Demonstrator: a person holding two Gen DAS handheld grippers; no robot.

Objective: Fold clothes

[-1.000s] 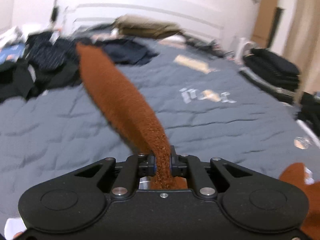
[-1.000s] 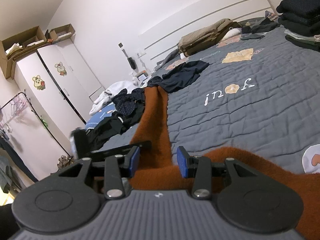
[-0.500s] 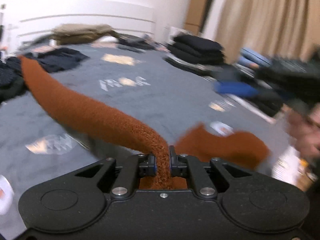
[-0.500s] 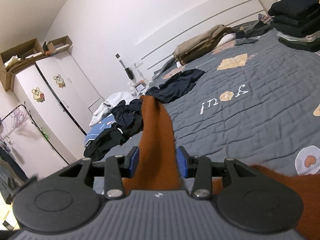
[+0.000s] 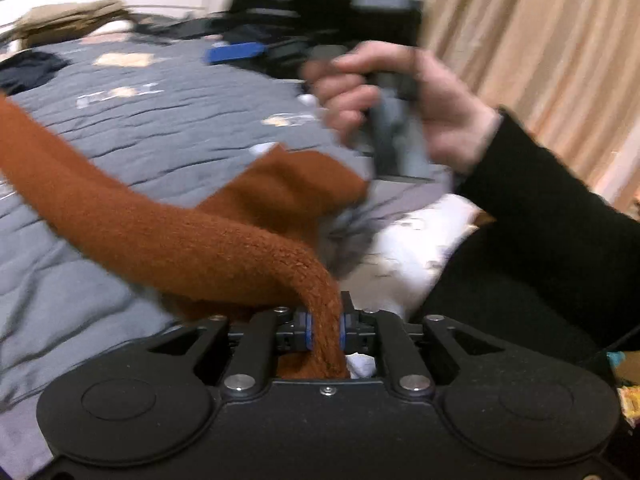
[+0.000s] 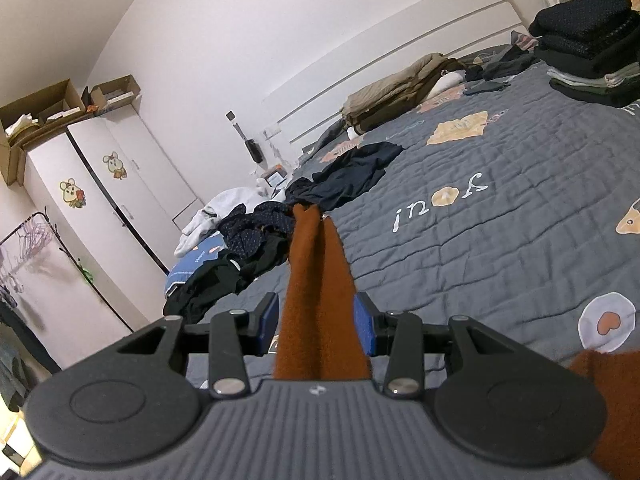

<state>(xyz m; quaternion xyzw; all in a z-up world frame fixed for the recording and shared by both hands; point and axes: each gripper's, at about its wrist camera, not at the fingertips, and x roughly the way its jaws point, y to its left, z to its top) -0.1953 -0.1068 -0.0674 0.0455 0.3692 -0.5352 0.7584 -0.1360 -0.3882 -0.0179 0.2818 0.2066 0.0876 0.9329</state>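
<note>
A rust-brown knitted garment (image 5: 180, 240) stretches from the grey bed cover (image 5: 140, 128) into my left gripper (image 5: 324, 330). Its blue pads press on a narrow bunch of the fabric, and the jaws are opening slightly. A folded part of the garment (image 5: 292, 188) lies beyond on the bed. A hand (image 5: 400, 96) in a black sleeve holds the other gripper's handle just above that part. In the right wrist view a doubled strip of the same garment (image 6: 316, 280) runs taut away between the blue pads of my right gripper (image 6: 316, 316), which grips it.
Loose dark clothes (image 6: 256, 240) are heaped at the bed's left edge, with a navy piece (image 6: 352, 172) further in. A folded stack (image 6: 584, 48) stands at the far right and khaki garments (image 6: 400, 96) by the headboard. A white wardrobe (image 6: 100, 200) lines the left wall; curtains (image 5: 540, 60) hang right.
The left gripper swung to the right with the fabric in it, bringing the person's other hand and gripper into its view. In the right view the garment strip has pulled straighter and narrower.
</note>
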